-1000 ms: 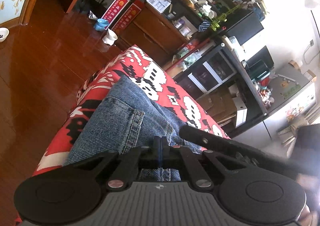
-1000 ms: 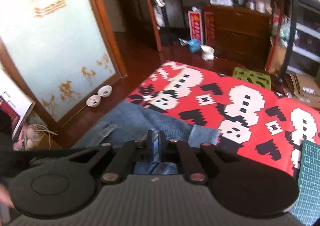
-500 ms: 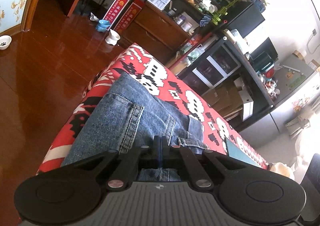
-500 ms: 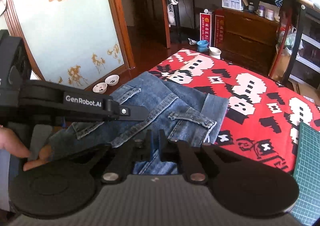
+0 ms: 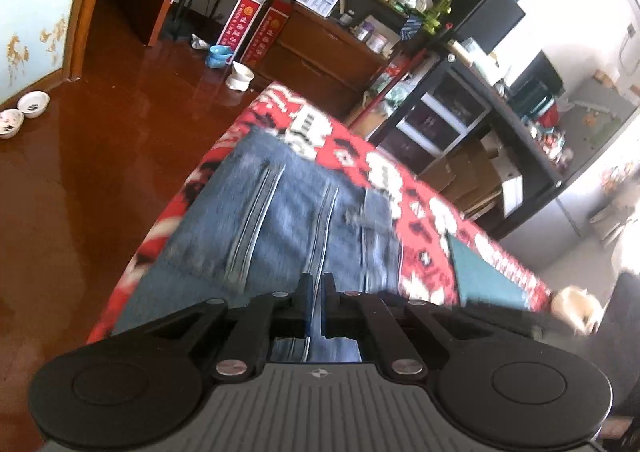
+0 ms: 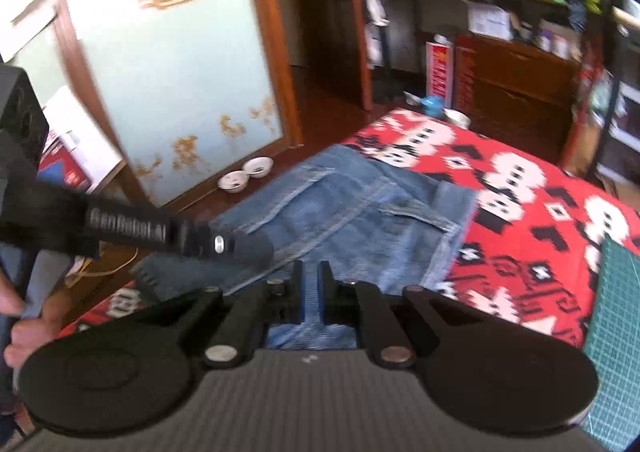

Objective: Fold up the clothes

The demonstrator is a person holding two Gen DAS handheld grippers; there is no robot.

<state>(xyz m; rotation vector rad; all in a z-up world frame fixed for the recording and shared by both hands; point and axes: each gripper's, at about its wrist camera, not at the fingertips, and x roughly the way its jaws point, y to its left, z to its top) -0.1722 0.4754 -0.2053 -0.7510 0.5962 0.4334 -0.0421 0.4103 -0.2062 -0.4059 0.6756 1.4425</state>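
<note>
Blue denim jeans [image 5: 288, 212] lie across the near end of a table under a red, white and black patterned cloth [image 5: 404, 188]. My left gripper [image 5: 315, 284] is shut on denim at the near edge. In the right wrist view the jeans [image 6: 352, 212] spread from the table's left edge toward the middle, and my right gripper [image 6: 308, 276] is shut on a strip of the denim. The other handheld gripper [image 6: 172, 238] crosses that view from the left, held by a hand [image 6: 24, 336].
A green cutting mat [image 6: 616, 316] lies on the table at the right. Two pet bowls [image 6: 246, 174] sit on the red-brown wooden floor [image 5: 80, 180] by a glass door. Cluttered shelves and a wooden cabinet [image 5: 320, 52] stand beyond the table.
Both grippers have drawn back toward the near side with the denim in them. The jeans now lie flatter and spread further over the cloth, and both views have tilted and blurred.
</note>
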